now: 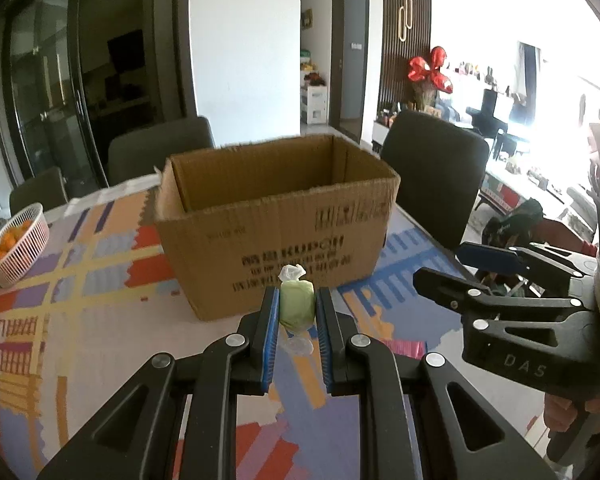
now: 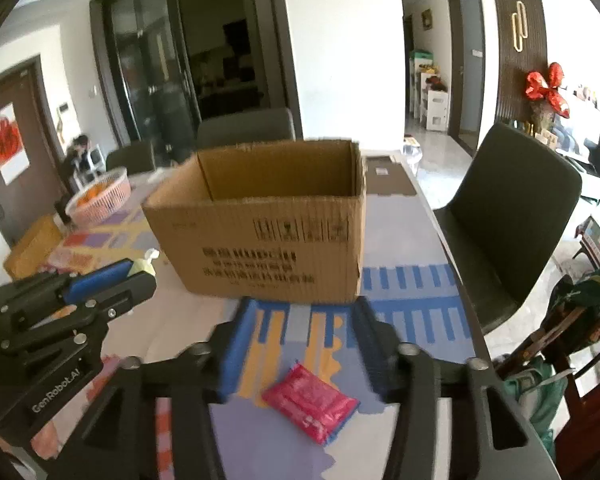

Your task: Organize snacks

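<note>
An open cardboard box point(image 1: 276, 216) stands on the patterned table; it also shows in the right wrist view point(image 2: 268, 232). My left gripper point(image 1: 296, 300) is shut on a pale green wrapped candy point(image 1: 297, 306), held above the table just in front of the box. It also shows in the right wrist view point(image 2: 140, 270) at the left. My right gripper point(image 2: 304, 312) is open and empty, above a pink snack packet point(image 2: 312, 402) lying on the table between its fingers. The right gripper shows in the left wrist view point(image 1: 452, 268), open, to the right.
A pink basket of oranges point(image 1: 16, 244) sits at the table's left edge, also in the right wrist view point(image 2: 100, 196). Dark chairs point(image 1: 432, 176) stand behind and right of the table point(image 1: 100, 340). A yellow packet point(image 2: 32, 246) lies at the far left.
</note>
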Tool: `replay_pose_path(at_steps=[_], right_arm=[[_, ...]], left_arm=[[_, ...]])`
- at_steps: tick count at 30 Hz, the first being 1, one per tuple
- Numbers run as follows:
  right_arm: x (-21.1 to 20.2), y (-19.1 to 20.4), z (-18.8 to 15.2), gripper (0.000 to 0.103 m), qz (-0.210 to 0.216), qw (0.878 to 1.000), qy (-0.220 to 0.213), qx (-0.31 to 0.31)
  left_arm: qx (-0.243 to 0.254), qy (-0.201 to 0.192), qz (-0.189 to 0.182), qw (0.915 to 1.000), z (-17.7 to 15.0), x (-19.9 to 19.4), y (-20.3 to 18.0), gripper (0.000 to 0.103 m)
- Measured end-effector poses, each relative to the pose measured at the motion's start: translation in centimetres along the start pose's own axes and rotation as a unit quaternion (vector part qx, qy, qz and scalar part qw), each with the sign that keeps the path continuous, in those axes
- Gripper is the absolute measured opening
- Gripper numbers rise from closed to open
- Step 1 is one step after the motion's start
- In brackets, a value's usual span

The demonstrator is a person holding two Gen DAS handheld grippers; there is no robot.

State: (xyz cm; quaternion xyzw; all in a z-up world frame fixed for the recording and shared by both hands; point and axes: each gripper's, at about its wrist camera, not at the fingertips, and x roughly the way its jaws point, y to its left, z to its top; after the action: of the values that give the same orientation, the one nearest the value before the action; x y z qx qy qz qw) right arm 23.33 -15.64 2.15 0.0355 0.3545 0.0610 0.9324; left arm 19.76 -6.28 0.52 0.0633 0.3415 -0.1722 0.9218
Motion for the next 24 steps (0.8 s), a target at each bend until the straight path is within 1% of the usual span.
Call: replay_pose_path(at_steps=[2,6,11,15,16,17,19,21,24], right_arm=[[0.6,0.1,-0.6,0.056,0.000,1.000,0.012,-0.011],[2.1,0.1,-1.9,0.056,0.018,0.998,0.050,-0.035],[3.7,0.3,-3.4,0.056,0.034,0.992,0.097,-0.079],[4.9,0.7,-4.5,0.056,0.051,0.983,0.130,-0.119],[5.2,0.8,-4.8,0.057,0.052,0.980,0.137,-0.132],[5.5,0.9,-5.0,0.061,0.053,0.978,0.143,-0.143],[6.2,1.0,-5.4,0.063,0.053,0.972,0.158,-0.165],[6.8,1.0,-5.7,0.063,0.052,0.968,0.170,-0.178],[7.6,1.0,-5.9,0.063,0.068,0.961,0.188,-0.189]], left_arm=[[-0.002,0.007,0.000,1.0000,-0.6,0.4,-0.2,0.019],[-0.011,0.027,0.002,0.9996,-2.0,1.1,-0.7,0.019],[-0.018,0.053,0.003,0.9984,-3.6,1.9,-1.6,0.019],[-0.031,0.074,0.005,0.9967,-4.8,2.6,-1.9,0.019],[-0.036,0.082,0.005,0.9960,-5.2,2.8,-1.9,0.019],[-0.038,0.086,0.005,0.9955,-5.5,3.0,-1.9,0.019],[-0.044,0.096,0.006,0.9944,-6.1,3.5,-1.9,0.019],[-0.049,0.104,0.006,0.9934,-6.5,3.9,-1.9,0.019],[-0.049,0.113,0.005,0.9924,-7.0,4.3,-2.2,0.019]])
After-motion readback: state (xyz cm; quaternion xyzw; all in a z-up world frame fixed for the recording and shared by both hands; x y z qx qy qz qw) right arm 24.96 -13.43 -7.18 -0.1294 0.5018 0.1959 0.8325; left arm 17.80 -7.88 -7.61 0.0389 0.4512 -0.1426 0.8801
